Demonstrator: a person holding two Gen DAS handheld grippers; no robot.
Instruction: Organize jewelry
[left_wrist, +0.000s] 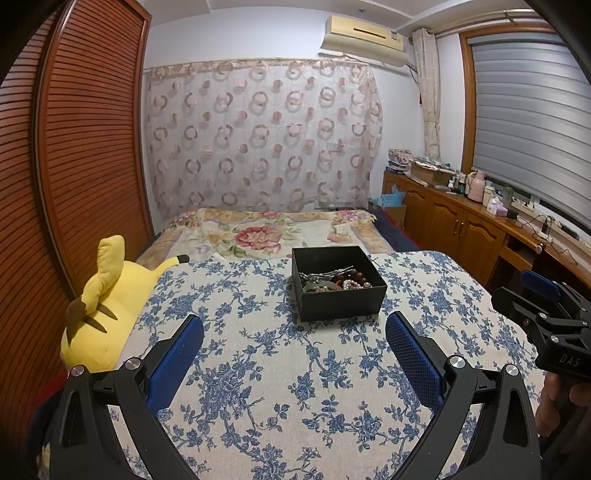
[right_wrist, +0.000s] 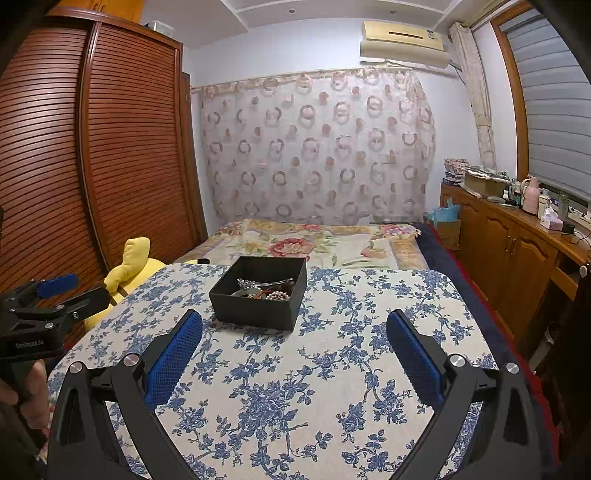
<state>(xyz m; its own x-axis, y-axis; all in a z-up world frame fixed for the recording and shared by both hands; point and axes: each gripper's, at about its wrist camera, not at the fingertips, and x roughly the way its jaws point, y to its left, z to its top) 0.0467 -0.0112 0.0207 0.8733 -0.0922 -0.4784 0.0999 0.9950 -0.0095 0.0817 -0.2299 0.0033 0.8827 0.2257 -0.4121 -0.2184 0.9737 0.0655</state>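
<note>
Two grippers are being held with fingers wide apart and nothing between them: the left gripper (left_wrist: 294, 334) and the right gripper (right_wrist: 294, 332). "DAS" is being shown at the right edge of the left view. The black box (left_wrist: 338, 282) with jewelry (left_wrist: 332, 281) is being seen at centre, on the blue-flowered tablecloth (left_wrist: 280, 387), before a bed (left_wrist: 266, 232).

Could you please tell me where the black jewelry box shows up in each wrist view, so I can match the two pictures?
Left wrist view: the black jewelry box sits right of centre on the blue floral tablecloth, beyond the open jaws.
Right wrist view: the box sits left of centre on the same cloth.
Shared landmark: the yellow plush toy at the table's left edge.
</note>
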